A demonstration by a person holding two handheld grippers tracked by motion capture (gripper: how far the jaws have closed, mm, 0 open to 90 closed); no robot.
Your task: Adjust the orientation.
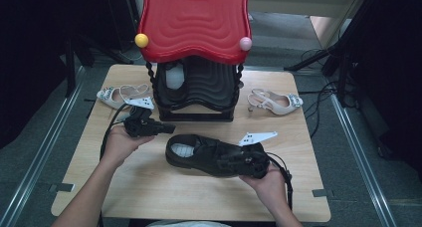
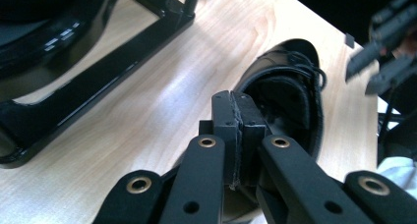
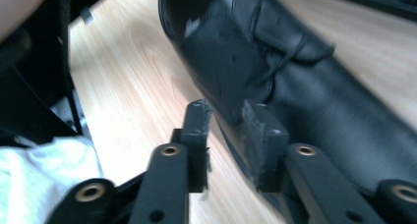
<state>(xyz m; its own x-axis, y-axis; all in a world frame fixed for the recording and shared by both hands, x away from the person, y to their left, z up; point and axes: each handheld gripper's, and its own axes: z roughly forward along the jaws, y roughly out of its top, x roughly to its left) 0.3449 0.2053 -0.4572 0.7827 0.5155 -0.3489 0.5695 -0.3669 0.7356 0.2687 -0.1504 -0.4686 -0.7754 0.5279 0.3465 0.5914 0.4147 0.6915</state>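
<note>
The black lace-up shoe [image 1: 209, 155] lies on its sole near the middle of the tabletop [image 1: 149, 187], toe toward the right edge, in front of the red-roofed shoe rack [image 1: 196, 95]. The right gripper [image 3: 228, 128] holds its jaws partly open around the shoe's side, probably to grasp it; whether the pads already press on it cannot be told. The left gripper [image 2: 232, 111] is fully closed on nothing, at the shoe's heel opening.

The glossy black leather lace-up shoe [image 1: 209, 155] lies on the pale wood-grain worktop [image 1: 149, 187]. At twelve o'clock, the rippled red plastic roof [image 1: 194, 20] carries one yellow ball [image 1: 141, 40] and one pink ball [image 1: 245, 44].
</note>
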